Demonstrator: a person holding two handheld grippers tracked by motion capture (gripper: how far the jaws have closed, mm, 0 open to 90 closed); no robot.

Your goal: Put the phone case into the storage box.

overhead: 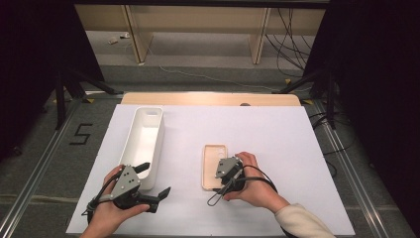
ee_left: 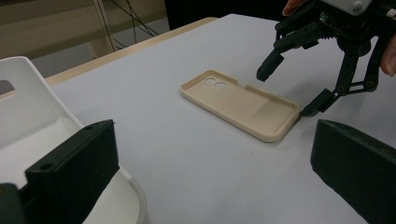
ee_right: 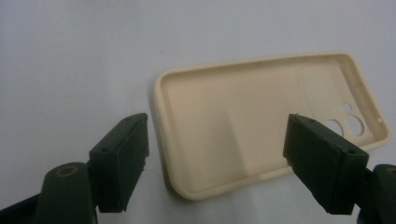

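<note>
Beige phone case [overhead: 212,163] lies hollow side up on the white table sheet [overhead: 277,144], right of the white bin [overhead: 143,141]. Right gripper [ee_right: 217,163] hovers over its near end, jaws spread wide, one either side. Left gripper [overhead: 154,181] gapes, empty, at the bin's near end.

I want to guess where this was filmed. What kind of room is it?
Probably a lab or workshop set up for recording. A table with a white sheet stands between dark curtains, loose cables trail over the floor behind it, and a 5 in black tape marks the floor beside it.
</note>
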